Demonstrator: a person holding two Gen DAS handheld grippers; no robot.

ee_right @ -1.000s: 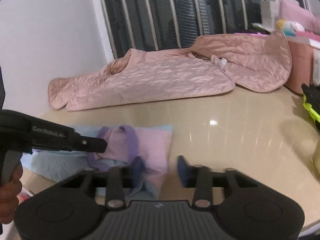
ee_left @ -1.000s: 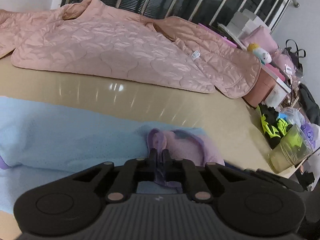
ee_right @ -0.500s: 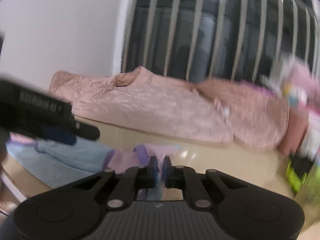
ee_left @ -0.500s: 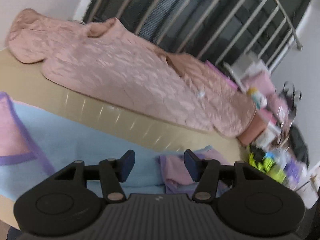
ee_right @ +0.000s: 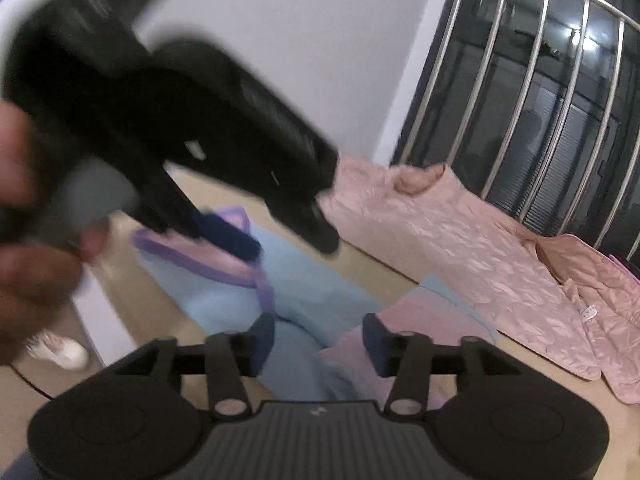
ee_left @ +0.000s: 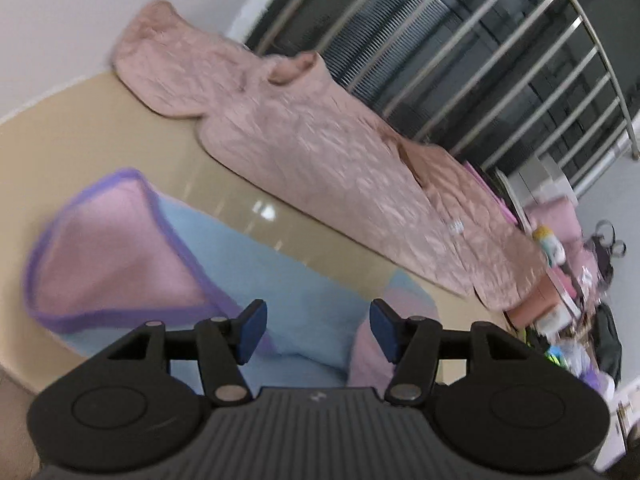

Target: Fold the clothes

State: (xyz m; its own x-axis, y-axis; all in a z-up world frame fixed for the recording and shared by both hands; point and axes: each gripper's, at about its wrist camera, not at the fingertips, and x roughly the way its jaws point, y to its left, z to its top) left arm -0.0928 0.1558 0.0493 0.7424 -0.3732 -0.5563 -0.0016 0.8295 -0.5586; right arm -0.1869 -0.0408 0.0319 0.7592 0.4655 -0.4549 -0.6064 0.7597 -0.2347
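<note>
A light blue garment with pink panels and purple trim [ee_left: 256,264] lies folded over on the beige table [ee_left: 80,140]; it also shows in the right wrist view [ee_right: 312,300]. My left gripper [ee_left: 316,330] is open and empty above the blue cloth, with a pink purple-edged flap [ee_left: 112,252] to its left. My right gripper [ee_right: 318,342] is open and empty over the garment's blue and pink fold. The left gripper's black body [ee_right: 168,120], held by a hand, fills the upper left of the right wrist view, blurred.
A pink quilted jacket [ee_left: 328,152] lies spread along the far side of the table, also in the right wrist view [ee_right: 472,248]. Window bars [ee_left: 480,60] stand behind it. Boxes, bags and clutter [ee_left: 568,280] crowd the right end.
The left gripper let go of the purple-trimmed cloth, opened and swung left. The right gripper closed half a second ago and is open again now. Both views have tilted and moved.
</note>
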